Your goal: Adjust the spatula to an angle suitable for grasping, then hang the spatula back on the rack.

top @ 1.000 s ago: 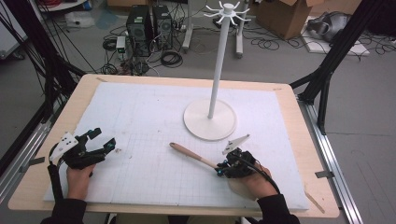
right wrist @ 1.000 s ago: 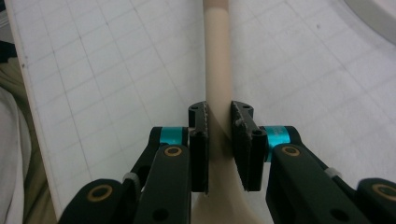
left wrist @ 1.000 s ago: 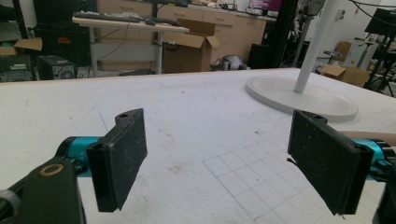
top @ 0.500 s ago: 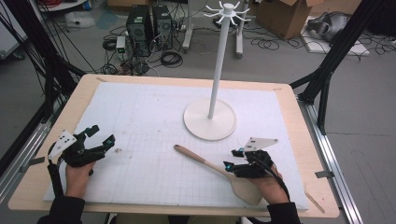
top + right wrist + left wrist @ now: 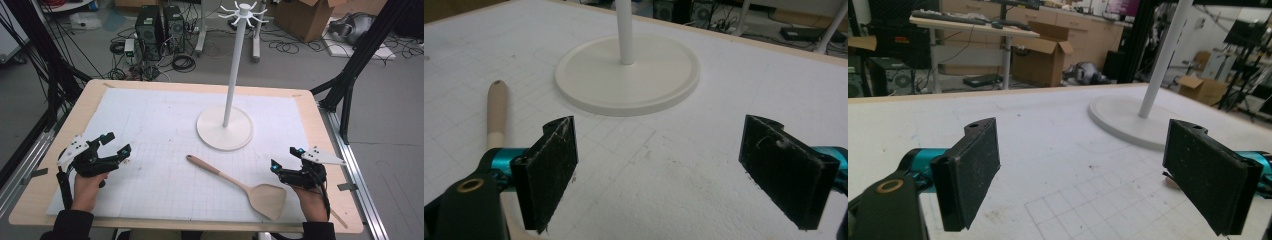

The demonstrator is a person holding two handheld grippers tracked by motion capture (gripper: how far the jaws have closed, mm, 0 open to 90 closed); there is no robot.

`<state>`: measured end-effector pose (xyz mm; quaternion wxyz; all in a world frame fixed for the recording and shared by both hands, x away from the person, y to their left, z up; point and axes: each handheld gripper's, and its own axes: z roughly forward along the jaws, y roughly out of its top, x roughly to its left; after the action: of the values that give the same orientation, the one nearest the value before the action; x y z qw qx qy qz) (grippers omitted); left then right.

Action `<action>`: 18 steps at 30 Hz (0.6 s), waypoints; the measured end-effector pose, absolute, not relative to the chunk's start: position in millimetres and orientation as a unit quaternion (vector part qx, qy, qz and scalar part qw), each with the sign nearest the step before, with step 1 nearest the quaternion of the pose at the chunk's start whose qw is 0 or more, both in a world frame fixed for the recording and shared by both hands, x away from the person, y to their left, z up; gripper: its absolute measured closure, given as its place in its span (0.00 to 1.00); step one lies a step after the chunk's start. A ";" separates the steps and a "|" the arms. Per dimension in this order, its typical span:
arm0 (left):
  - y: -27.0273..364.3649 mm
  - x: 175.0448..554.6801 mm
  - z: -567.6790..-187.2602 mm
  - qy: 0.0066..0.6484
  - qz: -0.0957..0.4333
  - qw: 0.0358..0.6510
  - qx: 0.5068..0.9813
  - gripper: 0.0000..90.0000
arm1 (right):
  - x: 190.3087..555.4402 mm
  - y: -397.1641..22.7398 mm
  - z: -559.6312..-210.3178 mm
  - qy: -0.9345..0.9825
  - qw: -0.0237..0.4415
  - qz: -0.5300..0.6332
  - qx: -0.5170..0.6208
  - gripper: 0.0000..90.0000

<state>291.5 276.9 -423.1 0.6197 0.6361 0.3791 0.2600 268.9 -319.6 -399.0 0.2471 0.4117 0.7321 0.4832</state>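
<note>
Wooden spatula [image 5: 235,180] lay flat on the white gridded mat [image 5: 150,130] covering the tabletop [image 5: 320,150], untouched by either hand. Its long axis ran diagonally: the handle end pointed up-left toward the middle of the mat, the broad blade sat at the near edge, just beside the right gripper [image 5: 285,160] and to its left. That gripper's fingers [image 5: 549,170] had just been opening and stood wide apart with nothing between them. The left gripper [image 5: 116,144] rested well apart at the mat's far left, its fingers [image 5: 970,172] equally spread and empty. The white hook stand [image 5: 225,127] stood beyond the handle. The right hand was clearly nearer, judging any regrasp.
</note>
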 end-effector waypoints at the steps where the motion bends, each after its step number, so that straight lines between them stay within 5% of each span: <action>1: 274.9 290.8 -423.2 0.380 0.257 0.617 0.640 0.17 | 267.8 -321.8 -400.0 0.732 0.246 0.487 0.408 0.17; 11: 259.5 284.2 -422.9 0.357 0.240 0.619 0.657 0.17 | 263.7 -314.7 -400.2 0.747 0.237 0.487 0.386 0.25; 18: 253.4 285.7 -423.2 0.353 0.233 0.619 0.662 0.17 | 262.8 -295.5 -393.7 0.764 0.236 0.474 0.368 0.22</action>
<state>285.7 253.4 -423.2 0.6186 0.6623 0.3529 0.2327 262.8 -295.5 -393.7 0.2358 0.3678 0.7644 0.4742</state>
